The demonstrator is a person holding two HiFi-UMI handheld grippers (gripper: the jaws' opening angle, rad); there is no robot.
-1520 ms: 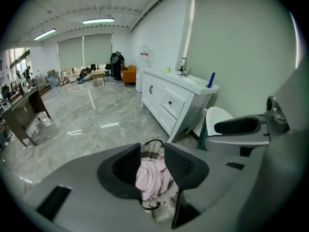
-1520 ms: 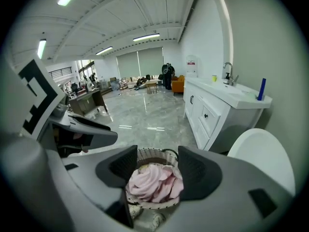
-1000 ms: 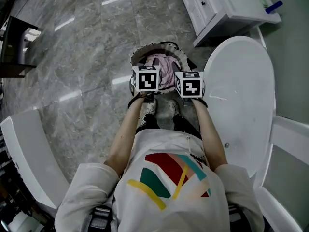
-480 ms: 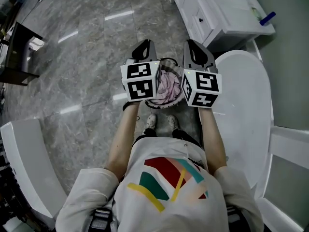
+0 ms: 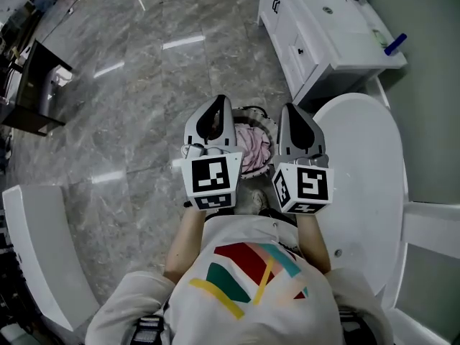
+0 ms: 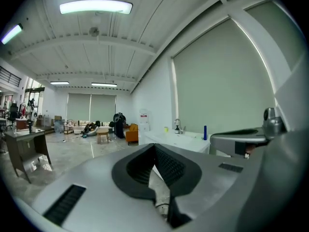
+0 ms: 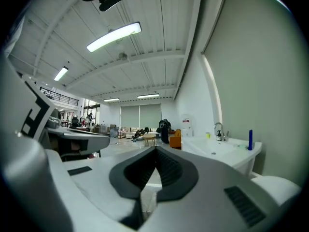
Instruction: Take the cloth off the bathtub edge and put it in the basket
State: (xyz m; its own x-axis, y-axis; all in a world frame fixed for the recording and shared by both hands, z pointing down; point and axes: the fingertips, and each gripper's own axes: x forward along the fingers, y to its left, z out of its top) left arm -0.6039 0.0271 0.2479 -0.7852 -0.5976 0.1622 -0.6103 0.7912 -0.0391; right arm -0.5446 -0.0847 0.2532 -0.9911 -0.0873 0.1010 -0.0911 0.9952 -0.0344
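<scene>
Holding both grippers clenched and empty over basket (image 5: 268,119)
Pointing left gripper (image 5: 218,105) and right gripper (image 5: 293,111) level, jaws just closing on nothing; showing pink cloth (image 5: 253,144) bunched inside basket, beside white bathtub (image 5: 359,164)

White T-shirt (image 5: 251,320) with red, teal, yellow stripes; grey left gripper (image 5: 218,100) and right gripper (image 5: 291,108), black-and-white marker cubes (image 5: 212,180) (image 5: 305,187)

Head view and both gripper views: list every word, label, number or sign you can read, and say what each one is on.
No text can be read in any view.
Marker cubes: black-and-white square patterns only, no letters or numbers.
Shirt print: coloured stripes, no words.
Red-and-white sign by the far wall: too small to read.
</scene>
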